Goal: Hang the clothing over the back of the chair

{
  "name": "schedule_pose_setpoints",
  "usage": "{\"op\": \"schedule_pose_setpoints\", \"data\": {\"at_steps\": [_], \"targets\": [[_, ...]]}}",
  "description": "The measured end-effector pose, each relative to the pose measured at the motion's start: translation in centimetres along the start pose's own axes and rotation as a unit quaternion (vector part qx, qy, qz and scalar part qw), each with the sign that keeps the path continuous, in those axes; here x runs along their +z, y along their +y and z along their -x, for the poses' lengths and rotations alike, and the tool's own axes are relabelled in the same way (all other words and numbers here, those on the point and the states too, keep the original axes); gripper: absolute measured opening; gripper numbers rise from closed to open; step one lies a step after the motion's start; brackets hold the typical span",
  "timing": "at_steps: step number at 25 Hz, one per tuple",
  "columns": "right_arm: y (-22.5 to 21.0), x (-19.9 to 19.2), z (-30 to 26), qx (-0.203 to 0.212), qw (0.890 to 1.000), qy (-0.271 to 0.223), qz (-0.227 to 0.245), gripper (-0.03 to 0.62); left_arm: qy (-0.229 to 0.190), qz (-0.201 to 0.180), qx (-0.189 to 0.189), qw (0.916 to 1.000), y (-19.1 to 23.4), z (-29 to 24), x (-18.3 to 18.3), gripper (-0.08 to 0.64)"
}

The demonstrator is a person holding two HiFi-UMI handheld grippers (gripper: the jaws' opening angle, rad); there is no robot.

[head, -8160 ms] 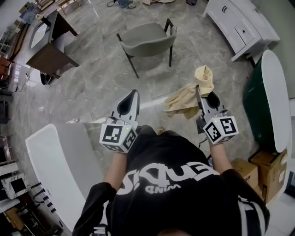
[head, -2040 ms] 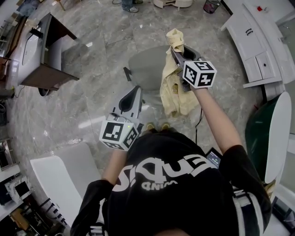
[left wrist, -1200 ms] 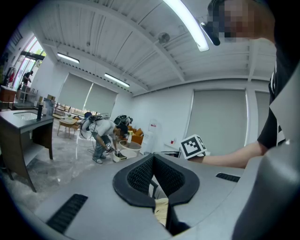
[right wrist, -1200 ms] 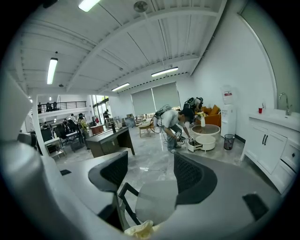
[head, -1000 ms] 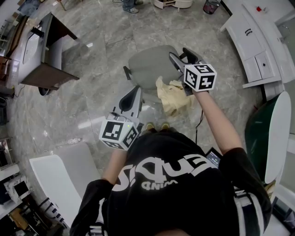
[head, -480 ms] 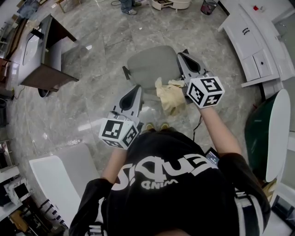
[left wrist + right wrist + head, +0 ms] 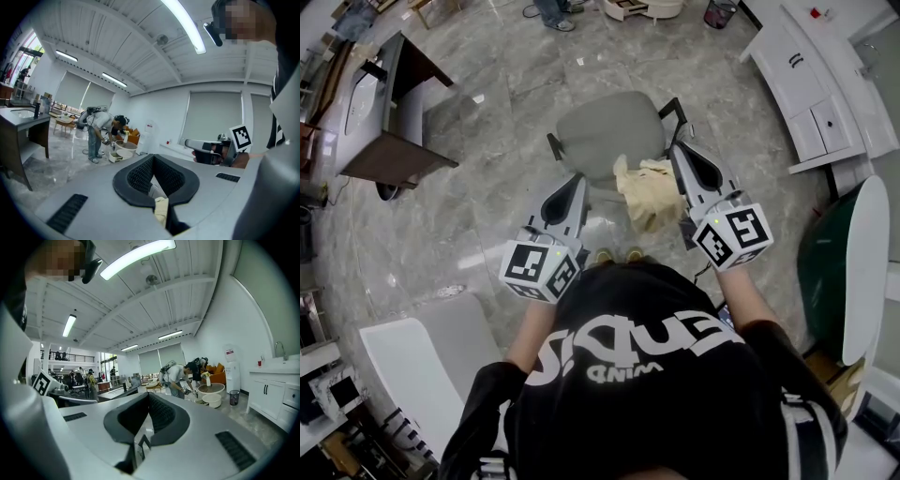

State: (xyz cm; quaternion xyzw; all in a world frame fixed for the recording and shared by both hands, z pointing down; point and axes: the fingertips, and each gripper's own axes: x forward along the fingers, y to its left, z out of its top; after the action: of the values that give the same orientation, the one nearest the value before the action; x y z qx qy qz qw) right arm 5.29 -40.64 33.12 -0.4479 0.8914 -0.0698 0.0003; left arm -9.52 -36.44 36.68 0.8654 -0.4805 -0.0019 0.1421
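A cream garment (image 7: 645, 192) lies draped over the back of the grey chair (image 7: 605, 127), right in front of me. No gripper holds it. My right gripper (image 7: 678, 150) is shut and empty, just to the right of the garment and above the chair's right arm. In its own view its jaws (image 7: 140, 439) meet with nothing between them. My left gripper (image 7: 576, 178) hovers shut to the left of the garment, near the chair's back edge. In the left gripper view a strip of the cream garment (image 7: 161, 211) shows below the closed jaws.
A dark wooden washstand (image 7: 389, 103) stands at the far left and a white cabinet (image 7: 825, 84) at the upper right. There is a white tub (image 7: 412, 366) at my lower left and a green-and-white tub (image 7: 853, 253) at my right. A person (image 7: 96, 131) bends over across the room.
The right gripper, open over the garment a second ago, has shut empty and drawn back toward me and to the right. The garment stays on the chair back. The left gripper held still.
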Motion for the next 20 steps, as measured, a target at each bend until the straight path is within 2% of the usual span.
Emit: {"op": "schedule_pose_setpoints", "data": {"at_steps": [6, 14, 20], "targets": [[0.6, -1.2, 3.2, -0.009, 1.0, -0.009, -0.014, 0.014, 0.004, 0.001, -0.007, 1.0, -0.4, 0.4, -0.8, 0.015], [1.0, -4.0, 5.9, -0.022, 1.0, -0.018, -0.009, 0.014, 0.006, -0.009, -0.011, 0.9999, -1.2, 1.0, -2.6, 0.015], [2.0, -5.6, 6.3, -0.012, 1.0, -0.017, -0.001, 0.014, 0.004, -0.019, -0.016, 0.9997, -1.6, 1.2, -3.4, 0.015]]}}
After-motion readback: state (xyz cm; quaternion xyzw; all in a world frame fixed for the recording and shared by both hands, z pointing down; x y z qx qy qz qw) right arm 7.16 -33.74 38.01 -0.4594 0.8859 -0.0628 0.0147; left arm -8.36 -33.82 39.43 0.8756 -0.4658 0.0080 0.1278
